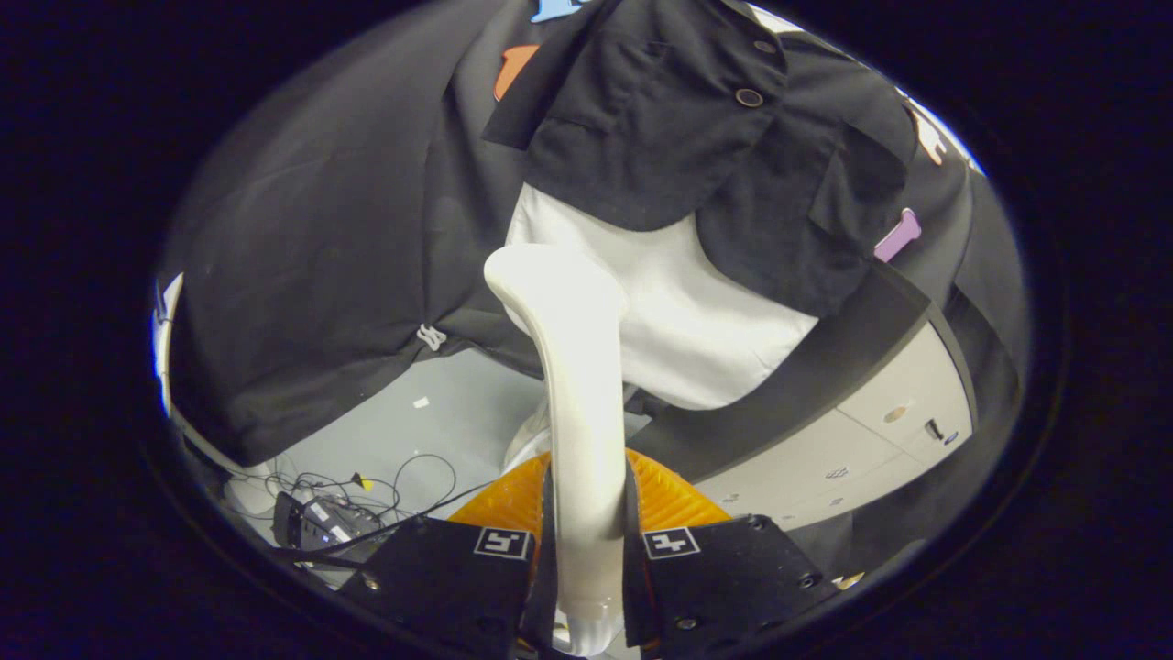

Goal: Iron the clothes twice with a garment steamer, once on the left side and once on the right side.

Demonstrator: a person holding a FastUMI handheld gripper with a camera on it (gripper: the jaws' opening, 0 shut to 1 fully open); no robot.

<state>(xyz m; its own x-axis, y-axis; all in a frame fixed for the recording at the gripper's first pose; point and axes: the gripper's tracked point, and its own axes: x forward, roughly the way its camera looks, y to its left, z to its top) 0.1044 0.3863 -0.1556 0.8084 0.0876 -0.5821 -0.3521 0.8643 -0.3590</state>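
My gripper (586,541) is shut on the white garment steamer (573,367), both fingers pressing on its handle. The steamer's head rises beyond the fingers and ends just below the hem of a black short-sleeved shirt (678,128). The shirt hangs on a white mannequin torso (696,321). It has a round button on its front and a chest pocket on its right part. The steamer head stands in front of the torso's lower left part, and I cannot tell if it touches the cloth.
A white cabinet with a dark top edge (852,431) stands to the right of the mannequin. On the grey floor to the lower left lie cables and a small dark device (321,518). Black booth cloth (312,275) hangs behind.
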